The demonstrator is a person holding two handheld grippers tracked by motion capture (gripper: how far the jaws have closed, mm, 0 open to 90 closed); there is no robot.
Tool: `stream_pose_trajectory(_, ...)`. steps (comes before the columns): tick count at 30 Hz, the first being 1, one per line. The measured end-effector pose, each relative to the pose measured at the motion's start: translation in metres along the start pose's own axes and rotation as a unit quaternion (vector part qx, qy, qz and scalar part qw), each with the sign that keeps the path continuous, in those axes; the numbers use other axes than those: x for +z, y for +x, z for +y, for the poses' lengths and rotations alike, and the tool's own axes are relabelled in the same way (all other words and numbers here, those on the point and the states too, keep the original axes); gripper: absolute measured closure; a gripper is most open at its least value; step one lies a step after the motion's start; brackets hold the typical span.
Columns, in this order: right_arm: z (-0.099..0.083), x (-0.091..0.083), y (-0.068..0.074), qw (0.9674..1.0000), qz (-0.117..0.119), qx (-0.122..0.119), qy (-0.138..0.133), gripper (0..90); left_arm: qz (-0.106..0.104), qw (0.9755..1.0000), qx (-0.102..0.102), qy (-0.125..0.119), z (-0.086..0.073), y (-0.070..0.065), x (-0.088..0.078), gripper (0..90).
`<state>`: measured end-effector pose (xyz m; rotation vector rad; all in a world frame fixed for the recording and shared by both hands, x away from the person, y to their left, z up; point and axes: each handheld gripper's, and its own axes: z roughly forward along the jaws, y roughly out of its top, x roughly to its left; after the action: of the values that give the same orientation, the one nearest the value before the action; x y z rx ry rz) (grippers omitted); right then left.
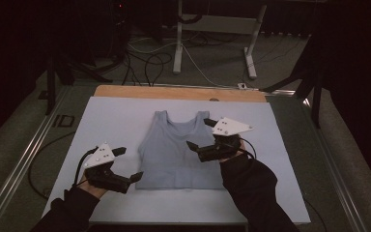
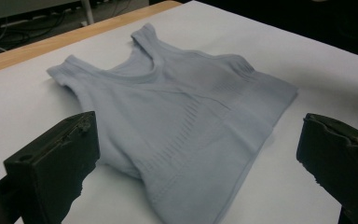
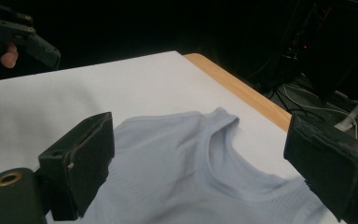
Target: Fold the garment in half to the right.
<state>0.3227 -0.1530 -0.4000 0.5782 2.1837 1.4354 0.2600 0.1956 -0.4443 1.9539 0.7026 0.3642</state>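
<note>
A light blue tank top (image 1: 176, 150) lies flat on the white sheet (image 1: 111, 118), straps toward the far edge. My left gripper (image 1: 128, 164) hovers beside the top's lower left corner, jaws wide open and empty. In the left gripper view the tank top (image 2: 177, 116) spreads between the open left gripper (image 2: 196, 158). My right gripper (image 1: 200, 134) is over the top's right side near the armhole, open with nothing held. In the right gripper view the neckline of the tank top (image 3: 191, 172) sits under the open right gripper (image 3: 200, 163), and the left gripper (image 3: 18, 32) shows far off at the upper left.
The sheet covers a wooden table whose bare far edge (image 1: 178, 92) shows. Metal rails (image 1: 21, 159) run along both sides. Beyond the table stand white desk legs (image 1: 178, 43) and loose cables (image 1: 149, 60) on the floor. Dark surroundings all round.
</note>
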Motion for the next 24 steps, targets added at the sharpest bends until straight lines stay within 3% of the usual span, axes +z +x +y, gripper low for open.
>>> stream_pose_trajectory(3, 0.000, 0.011, 0.002, 1.0000, 0.007, 0.004, -0.004, 8.6, -0.005, 0.9999, -0.013, 0.005, -0.001, -0.002, 0.007, 0.0)
stream_pose_trajectory(16, -0.002, 0.048, 0.001, 0.9995, 0.025, 0.014, -0.008, 8.6, -0.019, 0.9979, -0.023, 0.058, -0.018, -0.007, 0.037, 0.0)
stream_pose_trajectory(24, -0.010, 0.060, 0.000, 0.9993, 0.030, 0.023, -0.003, 8.6, -0.015, 0.9954, -0.035, 0.088, -0.034, 0.002, 0.053, 0.0)
